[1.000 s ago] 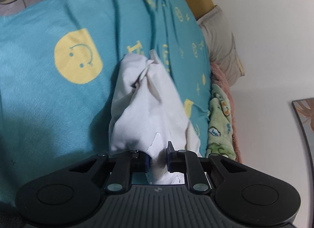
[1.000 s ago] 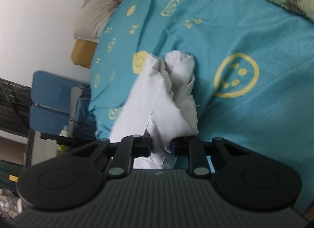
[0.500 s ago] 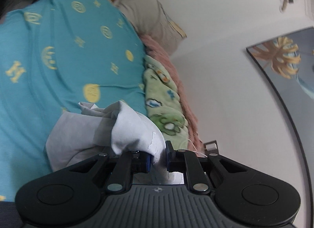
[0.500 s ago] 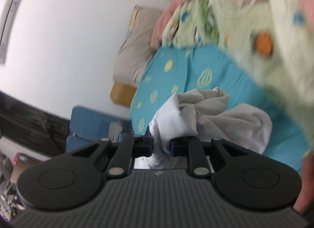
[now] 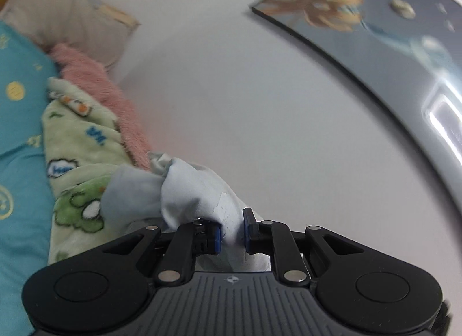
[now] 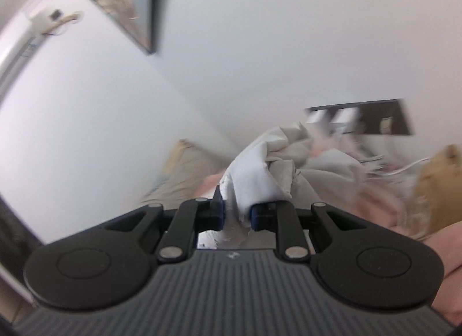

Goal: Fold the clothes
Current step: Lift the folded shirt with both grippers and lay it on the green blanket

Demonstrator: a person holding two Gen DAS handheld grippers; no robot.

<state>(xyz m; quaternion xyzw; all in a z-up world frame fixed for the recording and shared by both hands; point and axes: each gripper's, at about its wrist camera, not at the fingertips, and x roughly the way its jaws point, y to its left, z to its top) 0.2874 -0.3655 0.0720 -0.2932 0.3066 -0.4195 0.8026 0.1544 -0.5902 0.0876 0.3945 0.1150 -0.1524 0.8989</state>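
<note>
Jaws on both grippers are clamped on bunched white cloth: the left gripper (image 5: 231,230) pinches one part of the garment (image 5: 196,191), and the right gripper (image 6: 236,216) pinches another part of it. A second ago both cameras looked down at the garment lying crumpled on the teal bed (image 5: 17,139); half a second ago it had left the cover; now both cameras point up at the white wall (image 5: 231,90) and a framed picture (image 5: 375,32). In the left view the cloth hangs in front of a green blanket (image 5: 78,145) and a pink blanket (image 5: 95,87) at the bed's edge. The right view is blurred with motion. This suggests the garment is raised clear of the bed, likely to shake it open. It remains a crumpled bundle, so no fold is made yet, and spreading it flat comes first.
</note>
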